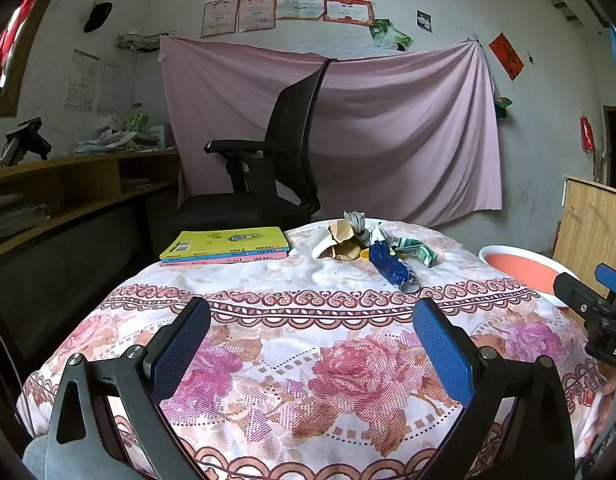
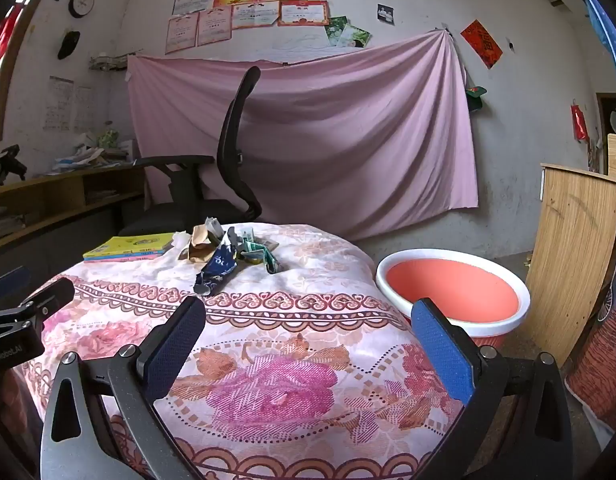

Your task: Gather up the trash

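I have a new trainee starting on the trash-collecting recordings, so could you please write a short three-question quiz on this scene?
1. True or false: the left tongs are already closed on a piece of trash.
2. Which lies nearest the tongs in the trash pile? A) brown paper B) dark blue wrapper C) green carton
3. Fill in: the orange basin stands off the table's ____ side, as the right wrist view shows it.

Key:
1. False. Both the left and the right tongs stand wide open over the floral cloth, holding nothing.
2. B, the dark blue wrapper.
3. Right. The stack of books lies on the opposite side.
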Tool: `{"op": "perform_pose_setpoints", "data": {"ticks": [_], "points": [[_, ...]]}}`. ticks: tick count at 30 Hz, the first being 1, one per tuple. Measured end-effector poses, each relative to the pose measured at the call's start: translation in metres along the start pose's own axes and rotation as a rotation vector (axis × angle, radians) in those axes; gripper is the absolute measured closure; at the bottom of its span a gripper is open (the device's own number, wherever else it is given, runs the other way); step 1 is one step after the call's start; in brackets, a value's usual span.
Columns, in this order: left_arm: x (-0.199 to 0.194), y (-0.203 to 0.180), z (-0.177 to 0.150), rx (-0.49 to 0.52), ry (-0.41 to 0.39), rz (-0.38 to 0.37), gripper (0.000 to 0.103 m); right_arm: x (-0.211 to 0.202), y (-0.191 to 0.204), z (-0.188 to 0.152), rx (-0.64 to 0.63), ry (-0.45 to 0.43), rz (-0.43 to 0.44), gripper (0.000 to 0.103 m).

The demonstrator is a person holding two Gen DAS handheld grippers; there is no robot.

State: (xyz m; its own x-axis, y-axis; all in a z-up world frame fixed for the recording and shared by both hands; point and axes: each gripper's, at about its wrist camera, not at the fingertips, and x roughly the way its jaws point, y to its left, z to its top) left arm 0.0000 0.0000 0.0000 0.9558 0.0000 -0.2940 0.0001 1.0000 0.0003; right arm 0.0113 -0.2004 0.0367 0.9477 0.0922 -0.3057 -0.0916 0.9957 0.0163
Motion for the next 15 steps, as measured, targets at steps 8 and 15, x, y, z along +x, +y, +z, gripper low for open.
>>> {"op": "perform_pose_setpoints", "data": {"ticks": [8,15], "points": [[0.0001,0.0001,0.0000,-0.004,0.003,-0.001,0.004,-0.0003,-0.0006,0.0001,0.003,-0.003,0.001,0.000],[0.0001,0.0002,0.0000,-0.004,0.004,-0.002,0.004,-0.0009,-0.0008,0.0003,0.004,-0.003,0.001,0.000]]}}
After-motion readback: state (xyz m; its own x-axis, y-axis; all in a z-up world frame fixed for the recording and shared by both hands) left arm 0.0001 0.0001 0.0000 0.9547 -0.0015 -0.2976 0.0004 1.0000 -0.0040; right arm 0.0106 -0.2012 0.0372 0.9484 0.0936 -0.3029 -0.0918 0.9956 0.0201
